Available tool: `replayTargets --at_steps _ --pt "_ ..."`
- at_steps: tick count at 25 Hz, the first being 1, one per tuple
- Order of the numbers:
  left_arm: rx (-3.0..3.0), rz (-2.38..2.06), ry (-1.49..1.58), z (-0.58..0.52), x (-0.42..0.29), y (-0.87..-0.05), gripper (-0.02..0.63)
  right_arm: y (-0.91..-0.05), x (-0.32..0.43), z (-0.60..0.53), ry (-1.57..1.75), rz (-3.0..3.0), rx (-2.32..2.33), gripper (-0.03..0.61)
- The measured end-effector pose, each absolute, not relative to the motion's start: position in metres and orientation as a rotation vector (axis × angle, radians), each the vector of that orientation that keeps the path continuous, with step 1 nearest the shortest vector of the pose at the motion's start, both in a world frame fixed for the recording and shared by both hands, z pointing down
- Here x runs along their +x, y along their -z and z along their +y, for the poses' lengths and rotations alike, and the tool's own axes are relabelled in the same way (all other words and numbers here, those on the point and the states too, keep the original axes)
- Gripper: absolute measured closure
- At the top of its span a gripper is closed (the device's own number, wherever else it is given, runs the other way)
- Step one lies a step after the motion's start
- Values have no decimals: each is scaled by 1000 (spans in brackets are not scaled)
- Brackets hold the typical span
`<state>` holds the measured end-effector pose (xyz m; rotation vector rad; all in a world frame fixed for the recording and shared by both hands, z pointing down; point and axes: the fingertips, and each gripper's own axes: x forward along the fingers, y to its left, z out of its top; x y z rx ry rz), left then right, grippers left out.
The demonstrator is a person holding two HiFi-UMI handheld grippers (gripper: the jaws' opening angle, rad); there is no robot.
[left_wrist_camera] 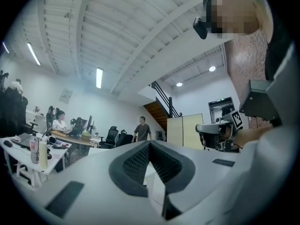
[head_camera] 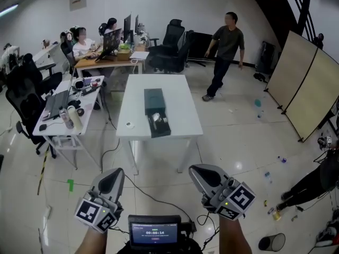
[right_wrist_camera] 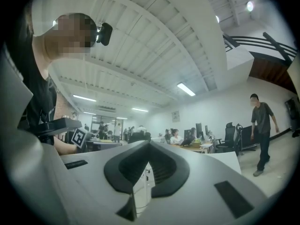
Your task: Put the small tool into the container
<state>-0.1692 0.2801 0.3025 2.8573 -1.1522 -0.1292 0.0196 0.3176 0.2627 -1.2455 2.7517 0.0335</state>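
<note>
container (head_camera: pixel 157 110) on table (head_camera: pixel 180 97) | well beyond hand-held grippers (head_camera: pixel 117 172) (head_camera: pixel 194 169) (both closed, empty)

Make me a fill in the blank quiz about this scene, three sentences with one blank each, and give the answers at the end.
1. The dark container sits on a ____ table.
2. The left gripper and the right gripper both have their jaws ____, with nothing between them.
3. In the head view, the standing person is on the table's ____ side.

Missing words: white; shut; right
</note>
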Motion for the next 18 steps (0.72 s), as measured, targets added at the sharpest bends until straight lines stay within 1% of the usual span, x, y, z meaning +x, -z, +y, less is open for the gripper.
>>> replayTargets --at_steps 10,14,18 --pt "2813 -1258 89 366 -49 -300 594 -259 128 401 -81 2837 -1125 565" --pt "2794 -1317 83 381 -29 -297 594 -258 154 409 -87 2817 -1121 565" --pt "2791 -1344 52 401 -28 -295 594 -260 155 421 -37 2819 -1101 565"
